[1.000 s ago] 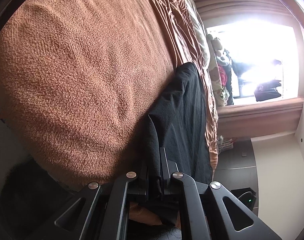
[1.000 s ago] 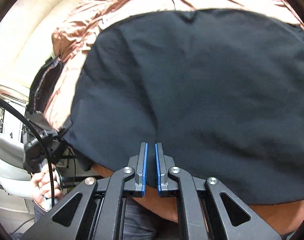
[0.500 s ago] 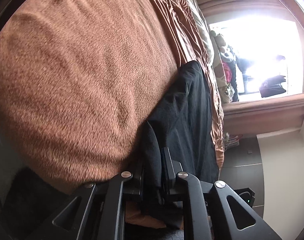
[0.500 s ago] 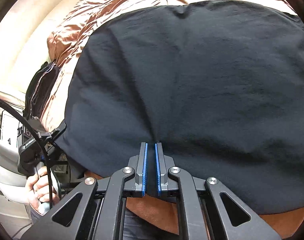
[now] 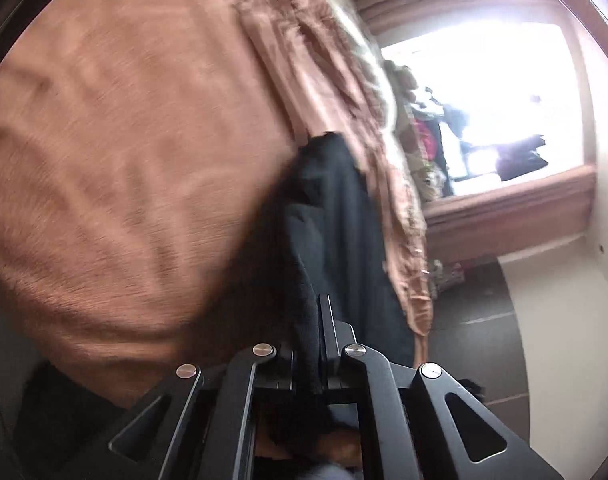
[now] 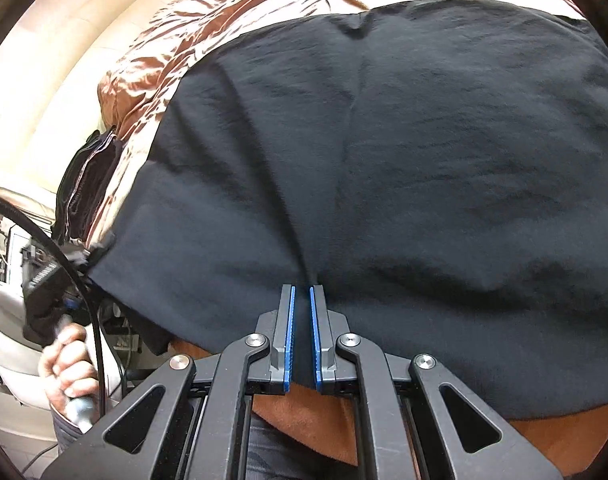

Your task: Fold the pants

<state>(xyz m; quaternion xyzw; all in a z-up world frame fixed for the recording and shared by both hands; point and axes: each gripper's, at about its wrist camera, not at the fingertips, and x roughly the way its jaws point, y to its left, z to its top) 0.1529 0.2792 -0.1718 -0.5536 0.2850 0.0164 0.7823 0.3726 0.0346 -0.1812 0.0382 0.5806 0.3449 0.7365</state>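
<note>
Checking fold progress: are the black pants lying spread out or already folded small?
Spread out: the pants cover a broad stretch of the brown blanket, near edge pinched by the right gripper.

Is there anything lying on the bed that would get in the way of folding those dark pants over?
Nothing visible does. Both grippers, left and right, already pinch the pants, and the brown bedspread around them looks bare. A folded dark pile sits at the bed's edge, off to the side.

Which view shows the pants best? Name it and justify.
Right wrist view: the pants spread wide over the brown bedcover, creases visible, hem pinched in the right gripper. Left wrist view shows only a narrow, blurred dark strip hanging from the left gripper.
</note>
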